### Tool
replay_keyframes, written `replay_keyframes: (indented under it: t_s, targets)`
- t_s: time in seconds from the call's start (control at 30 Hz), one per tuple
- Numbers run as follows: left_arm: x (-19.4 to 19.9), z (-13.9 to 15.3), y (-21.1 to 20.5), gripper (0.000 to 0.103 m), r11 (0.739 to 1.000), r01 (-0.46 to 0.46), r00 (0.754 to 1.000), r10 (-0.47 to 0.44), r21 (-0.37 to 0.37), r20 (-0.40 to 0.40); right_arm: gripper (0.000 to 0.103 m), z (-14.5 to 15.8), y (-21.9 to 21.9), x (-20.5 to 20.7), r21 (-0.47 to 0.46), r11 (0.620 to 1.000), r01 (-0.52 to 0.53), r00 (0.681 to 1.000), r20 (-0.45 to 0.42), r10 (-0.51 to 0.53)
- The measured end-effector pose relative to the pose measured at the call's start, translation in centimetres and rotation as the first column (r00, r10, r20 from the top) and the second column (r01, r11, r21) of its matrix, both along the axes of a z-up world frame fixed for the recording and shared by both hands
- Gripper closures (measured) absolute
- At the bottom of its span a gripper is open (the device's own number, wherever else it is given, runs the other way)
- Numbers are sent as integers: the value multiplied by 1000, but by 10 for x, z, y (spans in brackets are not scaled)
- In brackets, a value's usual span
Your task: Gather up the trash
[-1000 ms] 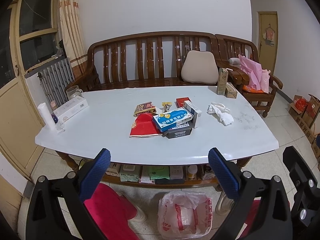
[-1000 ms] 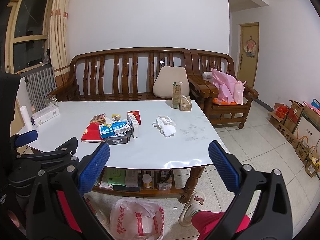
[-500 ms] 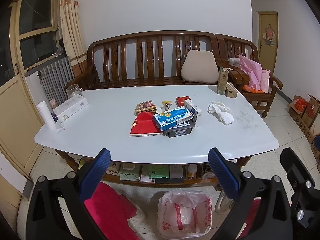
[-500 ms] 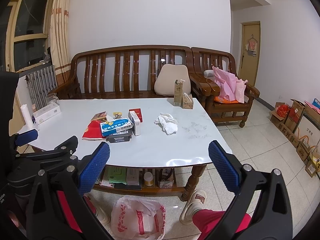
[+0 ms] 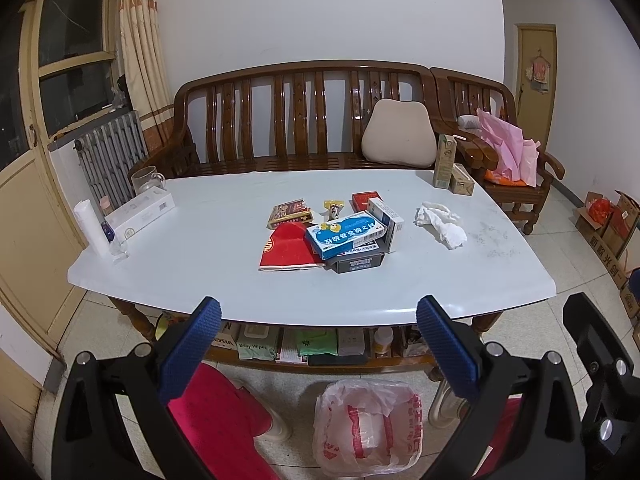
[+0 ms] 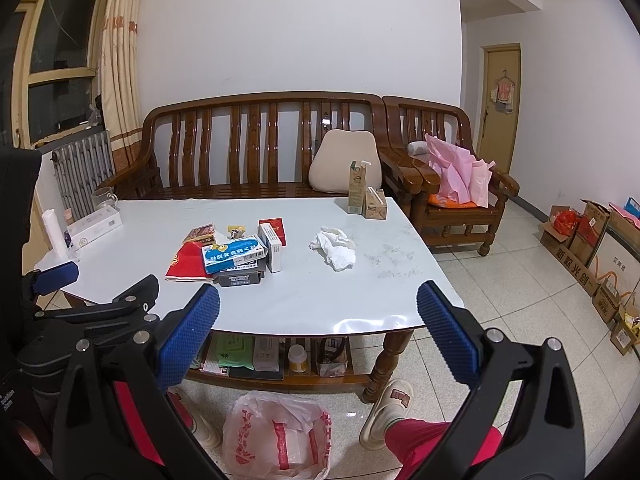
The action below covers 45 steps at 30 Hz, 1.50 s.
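Observation:
A crumpled white tissue (image 5: 440, 224) lies on the white table (image 5: 200, 264), right of a pile of boxes: a blue-and-white medicine box (image 5: 346, 236), a red packet (image 5: 286, 248) and other small boxes. The tissue (image 6: 334, 246) and the blue box (image 6: 234, 254) also show in the right wrist view. A white plastic trash bag (image 5: 366, 428) stands open on the floor in front of the table; it shows in the right wrist view (image 6: 276, 436) too. My left gripper (image 5: 318, 344) and right gripper (image 6: 318, 340) are both open, empty, short of the table's front edge.
Two milk cartons (image 5: 450, 166) stand at the table's far right corner. A long white box (image 5: 140, 212), a glass mug (image 5: 146, 178) and a white roll (image 5: 90, 228) sit at the left end. A wooden bench (image 5: 304, 120) is behind. Cardboard boxes (image 6: 592, 248) line the right wall.
Both grippers have drifted slightly towards the table and tilted a little; the table sits marginally lower in view. Nothing on the table has moved.

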<state>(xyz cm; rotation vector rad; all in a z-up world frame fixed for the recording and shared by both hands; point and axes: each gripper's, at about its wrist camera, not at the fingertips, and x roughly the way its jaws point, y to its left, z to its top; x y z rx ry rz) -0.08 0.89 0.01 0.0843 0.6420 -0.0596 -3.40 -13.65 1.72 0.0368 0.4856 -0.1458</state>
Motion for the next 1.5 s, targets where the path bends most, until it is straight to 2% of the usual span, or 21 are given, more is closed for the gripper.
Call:
replay_keyframes:
  t_s: [0.4,0.6,0.8,0.9,1.03,1.13,1.23,1.27,1.33,1.4,1.5]
  targets:
    - [-2,-1,0,7,1000,-2,1000,2,1,3,6,1,1,0,-1,1000,-1,1000,0,1]
    - [0,0,-1,7,1000,10,1000,-10,24,4,6,3,3,1,-11,1000,-14,1000,-6,14]
    - [31,10,24,7,995,99,992,-100,-11,-83,6,14,-1,17,-79,993,-92,996,-6,92]
    - [57,18,42,7,982,191,972,-188,7,-144,6,22,-10,37,-104,984,-141,990,-23,140]
    - [87,22,56,7,958,285,934,-271,25,-234,6,28,-30,75,-59,973,-222,973,-82,217]
    - [113,29,68,7,956,294,905,-284,-15,-318,6,34,-44,101,-69,969,-238,967,-105,230]
    - [138,37,72,7,960,281,904,-266,-3,-334,6,41,-52,124,-106,960,-259,961,-124,245]
    - [145,41,70,7,952,306,904,-283,21,-320,6,43,-55,135,-115,951,-288,952,-141,271]
    - [160,45,61,7,917,383,891,-335,109,-307,6,44,-59,155,-128,934,-334,932,-194,307]
    - [179,46,56,7,893,411,887,-345,183,-308,6,45,-64,180,-124,918,-377,903,-271,334]
    - [206,45,54,7,865,462,856,-378,195,-352,6,47,-70,211,-89,910,-404,871,-341,353]
